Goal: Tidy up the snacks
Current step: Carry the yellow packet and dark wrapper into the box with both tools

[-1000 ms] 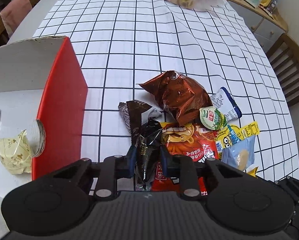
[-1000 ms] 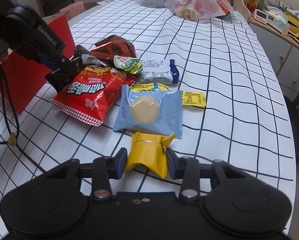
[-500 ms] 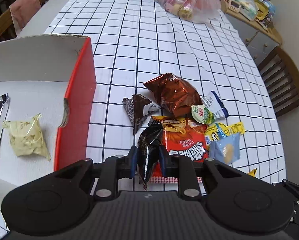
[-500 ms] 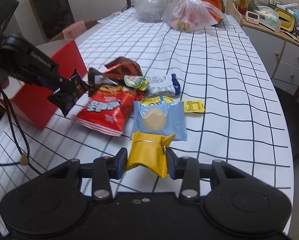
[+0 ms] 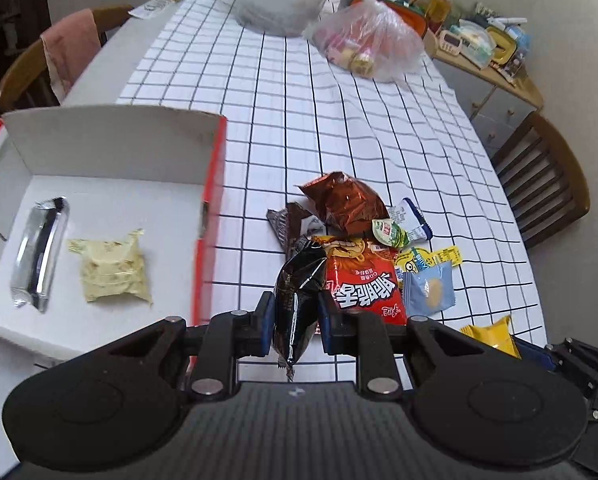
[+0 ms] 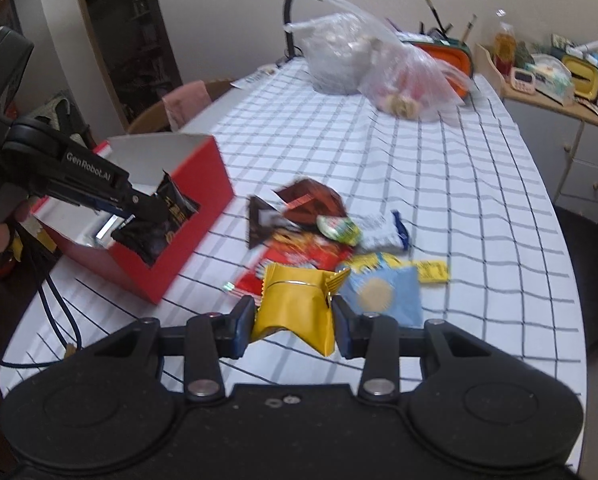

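Two packets have left the counter within the last second. Left tongs, at lower centre of the left-wrist view, are clamped on a black packet; right tongs are clamped on a yellow packet. A second ago both packets lay low against the checked cloth; now both hang clear of it, and the red box fills more of the left frame. In the right-wrist view the black packet appears at the box's near edge. Remaining snacks lie heaped at centre right. Judged stage: carry toward the box, release not yet made.
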### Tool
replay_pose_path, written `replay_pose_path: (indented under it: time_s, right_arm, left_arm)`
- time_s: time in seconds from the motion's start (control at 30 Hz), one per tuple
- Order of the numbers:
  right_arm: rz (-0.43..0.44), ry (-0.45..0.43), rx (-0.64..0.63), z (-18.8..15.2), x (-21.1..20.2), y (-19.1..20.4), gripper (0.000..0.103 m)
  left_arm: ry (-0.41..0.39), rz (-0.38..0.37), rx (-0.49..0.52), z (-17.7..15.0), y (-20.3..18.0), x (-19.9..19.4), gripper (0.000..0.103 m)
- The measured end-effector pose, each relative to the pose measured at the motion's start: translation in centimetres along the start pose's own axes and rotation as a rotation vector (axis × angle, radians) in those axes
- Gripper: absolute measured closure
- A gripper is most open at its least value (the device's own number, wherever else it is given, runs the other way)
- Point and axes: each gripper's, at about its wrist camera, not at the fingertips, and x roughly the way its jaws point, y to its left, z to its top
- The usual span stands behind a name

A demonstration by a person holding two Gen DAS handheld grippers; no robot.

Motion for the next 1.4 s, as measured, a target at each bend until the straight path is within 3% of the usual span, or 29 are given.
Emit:
replay_pose_path:
  time_s: [0.33, 0.77, 1.07, 1.4]
  right_arm:
    - [0.041, -0.036, -0.053, 3.3, 0.9, 6.6, 0.064]
    - [0.064, -0.034, -0.102, 6.9, 5.5, 15.1, 0.064]
    - [0.037, 0.033, -0.127, 8.4, 11.2, 18.8, 0.064]
    - [0.004, 0.108, -0.160, 8.9, 16.8, 21.4, 0.063]
  left_arm:
    - [-0.049, -0.003, 0.002, 0.4, 4.4, -4.6, 0.081]
    - [-0.097, 0.078, -0.019, 2.2, 13.8, -7.8, 0.081]
    - [-0.066, 0.158, -0.007, 4.2, 19.5, -5.7, 0.081]
    - [0.008, 0.233, 0.048, 5.9, 22.3, -1.0, 0.081]
